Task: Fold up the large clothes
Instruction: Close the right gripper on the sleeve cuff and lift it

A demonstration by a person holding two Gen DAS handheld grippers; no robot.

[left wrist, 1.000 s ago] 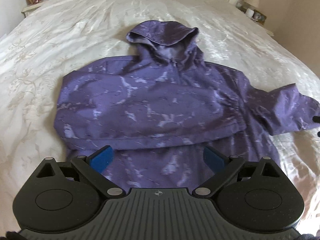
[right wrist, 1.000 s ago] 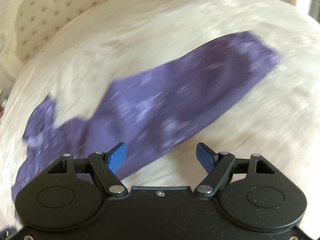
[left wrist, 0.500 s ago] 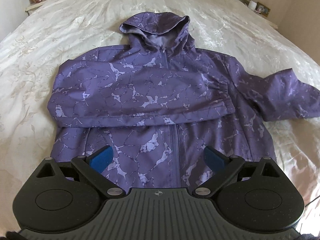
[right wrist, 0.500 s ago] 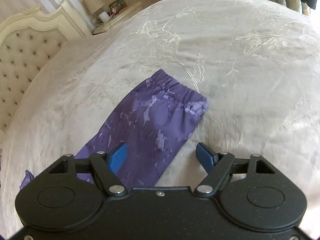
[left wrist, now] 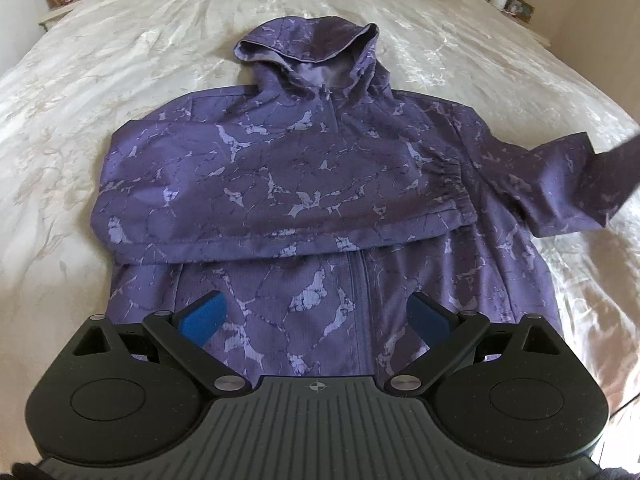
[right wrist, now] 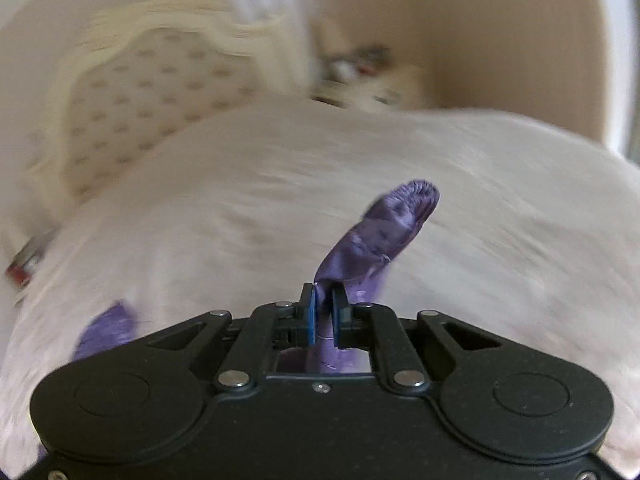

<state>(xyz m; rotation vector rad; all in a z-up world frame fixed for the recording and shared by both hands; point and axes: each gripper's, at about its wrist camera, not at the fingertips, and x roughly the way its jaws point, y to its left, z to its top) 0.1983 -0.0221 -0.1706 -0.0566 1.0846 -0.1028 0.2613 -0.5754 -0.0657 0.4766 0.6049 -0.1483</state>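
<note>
Lying flat on a cream embroidered bedspread [left wrist: 132, 64], the purple hooded jacket [left wrist: 320, 184] ran lengthwise up the bed, hood [left wrist: 308, 48] towards the headboard [right wrist: 144, 92] and hem nearest the left wrist camera. One sleeve [left wrist: 280, 184] was already folded straight across the chest, its gathered cuff ending near the far shoulder. The other sleeve [left wrist: 572, 184] stretched out sideways and rose off the bedspread at its end. Bedside tables with small framed items and a clock stood at both far corners, well apart from the jacket; nothing lay on the garment itself. The left gripper [left wrist: 320, 316] hung above the hem with its blue pads spread wide, touching nothing. The right gripper [right wrist: 325, 312] had just been closing, and its pads were clamped on the outstretched sleeve's cuff [right wrist: 400, 216], which stuck up and forward beyond them.
</note>
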